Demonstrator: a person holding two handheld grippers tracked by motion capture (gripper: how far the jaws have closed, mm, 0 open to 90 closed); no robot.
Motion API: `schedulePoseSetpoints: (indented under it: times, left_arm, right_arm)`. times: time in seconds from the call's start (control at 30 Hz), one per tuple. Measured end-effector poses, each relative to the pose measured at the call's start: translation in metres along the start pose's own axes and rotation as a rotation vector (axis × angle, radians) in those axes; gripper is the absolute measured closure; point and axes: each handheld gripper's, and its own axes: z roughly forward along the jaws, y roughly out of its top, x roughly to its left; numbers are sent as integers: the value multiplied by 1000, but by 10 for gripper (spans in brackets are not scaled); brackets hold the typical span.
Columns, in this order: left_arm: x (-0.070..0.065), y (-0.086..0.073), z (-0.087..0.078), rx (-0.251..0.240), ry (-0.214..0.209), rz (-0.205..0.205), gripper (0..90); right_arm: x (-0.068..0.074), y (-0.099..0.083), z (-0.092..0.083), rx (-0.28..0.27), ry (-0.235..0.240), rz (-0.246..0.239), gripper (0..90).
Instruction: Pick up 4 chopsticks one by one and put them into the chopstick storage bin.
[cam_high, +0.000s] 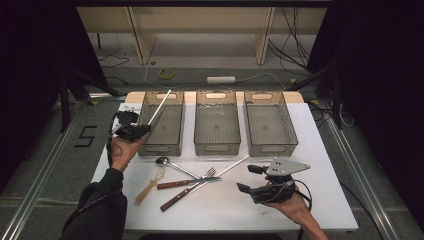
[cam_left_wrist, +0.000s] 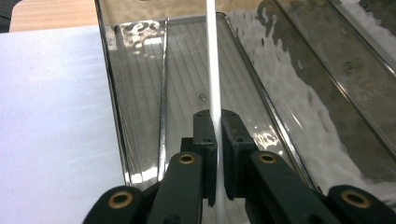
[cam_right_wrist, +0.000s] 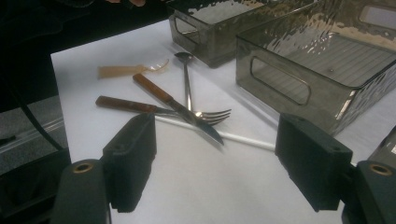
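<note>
left tool (cam_left_wrist: 215, 140) with white stick (cam_left_wrist: 212, 56) over bin (cam_left_wrist: 140, 93), cutlery (cam_high: 187, 182) nearby

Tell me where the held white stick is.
In the high view, the white stick sits clamped in the left gripper, slanting over the leftmost bin.

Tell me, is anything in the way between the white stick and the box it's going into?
Nothing visible. The left gripper is clamped on the white chopstick, which is already over the left bin; the part of the bin floor that shows beneath it is bare.
</note>
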Motion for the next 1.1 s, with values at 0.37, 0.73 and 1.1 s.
schedulePoseSetpoints:
  times: [0.37, 0.73, 1.1]
  left_arm:
    - [-2, 6, 6, 5, 17, -18, 847]
    - [-9, 5, -5, -33, -19, -33, 534]
    - [-28, -18, -45, -103, -171, -8, 310]
  right_arm:
    - [0, 0, 0, -2, 5, 1, 303]
    - [0, 0, 0, 1, 13, -1, 302]
    - [-3, 5, 1, 71, 38, -64, 301]
